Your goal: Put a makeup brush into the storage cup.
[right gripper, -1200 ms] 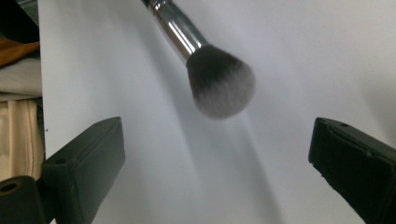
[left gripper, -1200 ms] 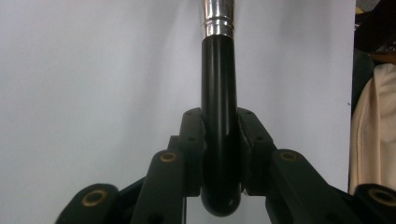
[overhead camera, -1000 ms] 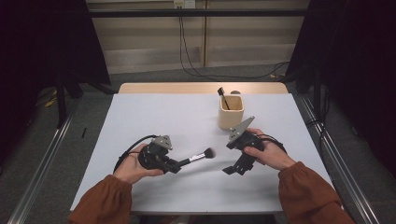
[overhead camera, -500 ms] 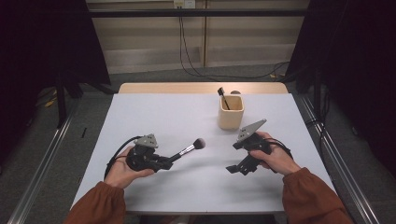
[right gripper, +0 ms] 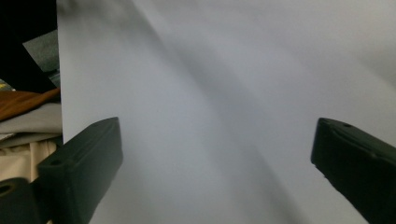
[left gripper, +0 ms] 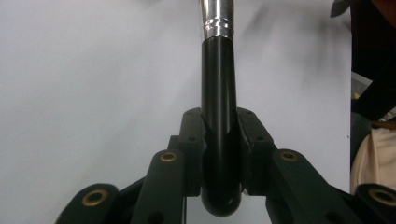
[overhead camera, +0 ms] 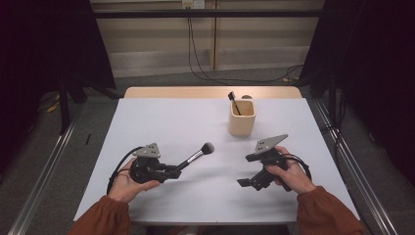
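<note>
High view: the left gripper (overhead camera: 172, 171) clamps a makeup brush (overhead camera: 195, 155) by its handle – glossy black shaft, chrome ferrule, rounded dark bristle head angled up over the matte white table (overhead camera: 161, 117). The right gripper (overhead camera: 244, 183) hovers low with its jaws spread and nothing between them. A squarish beige cup (overhead camera: 242, 120) stands well beyond.

Left gripper view: both pads (left gripper: 194, 140) press the brush's cylindrical handle.

Right gripper view: blocky black jaws stand wide apart over bare tabletop.

A beige cup (overhead camera: 242, 118) stands upright on the white table (overhead camera: 166, 122), right of centre in the upper half of the high view, with a dark-handled tool (overhead camera: 233, 102) leaning inside it. Above the table's far edge, black cables (overhead camera: 195, 58) hang down the pale wall and trail across the grey floor (overhead camera: 49, 147).
</note>
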Action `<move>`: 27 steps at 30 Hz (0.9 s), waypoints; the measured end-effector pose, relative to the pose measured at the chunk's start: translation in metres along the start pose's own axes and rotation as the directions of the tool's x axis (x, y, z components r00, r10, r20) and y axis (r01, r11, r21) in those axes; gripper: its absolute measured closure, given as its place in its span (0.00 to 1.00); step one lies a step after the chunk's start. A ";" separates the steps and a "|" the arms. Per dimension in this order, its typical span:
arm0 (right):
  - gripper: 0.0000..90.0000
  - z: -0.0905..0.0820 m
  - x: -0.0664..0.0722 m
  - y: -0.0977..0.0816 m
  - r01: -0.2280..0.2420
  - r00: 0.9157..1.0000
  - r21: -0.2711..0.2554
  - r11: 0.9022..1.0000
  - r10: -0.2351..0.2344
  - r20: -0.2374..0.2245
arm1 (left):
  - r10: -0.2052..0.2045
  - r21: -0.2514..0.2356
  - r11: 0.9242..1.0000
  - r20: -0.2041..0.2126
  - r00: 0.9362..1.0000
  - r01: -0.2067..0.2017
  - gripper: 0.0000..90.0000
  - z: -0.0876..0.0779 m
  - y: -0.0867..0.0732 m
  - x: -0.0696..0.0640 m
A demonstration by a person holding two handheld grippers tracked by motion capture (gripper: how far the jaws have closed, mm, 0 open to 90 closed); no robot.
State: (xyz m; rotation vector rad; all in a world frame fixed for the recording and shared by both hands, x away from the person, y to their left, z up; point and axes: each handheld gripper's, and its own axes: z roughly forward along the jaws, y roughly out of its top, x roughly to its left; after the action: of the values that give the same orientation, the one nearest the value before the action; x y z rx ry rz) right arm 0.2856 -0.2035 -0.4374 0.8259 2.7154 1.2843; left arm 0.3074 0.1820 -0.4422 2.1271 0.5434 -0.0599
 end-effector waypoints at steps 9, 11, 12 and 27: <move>0.03 0.001 0.006 -0.010 0.001 0.999 -0.123 0.992 0.004 0.035 | 0.011 -0.096 0.995 -0.007 1.000 -0.012 0.83 0.005 -0.003 -0.002; 0.03 0.002 0.007 -0.012 0.004 0.999 -0.145 0.989 0.003 0.049 | 0.015 -0.113 0.993 -0.005 1.000 -0.015 0.83 0.005 -0.003 -0.002; 0.03 0.002 0.007 -0.013 0.002 0.999 -0.159 0.987 0.006 0.051 | 0.011 -0.120 0.993 -0.005 1.000 -0.012 0.83 0.005 -0.004 -0.002; 0.03 0.009 0.011 -0.009 0.025 0.997 -0.320 0.947 -0.002 0.072 | 0.006 -0.254 0.967 -0.014 1.000 -0.009 0.83 0.002 -0.002 -0.005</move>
State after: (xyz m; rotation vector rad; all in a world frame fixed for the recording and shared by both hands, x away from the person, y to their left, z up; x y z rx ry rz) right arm 0.2743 -0.1965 -0.4478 0.7965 2.3605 1.6024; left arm 0.3024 0.1796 -0.4438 1.8801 0.5216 0.0276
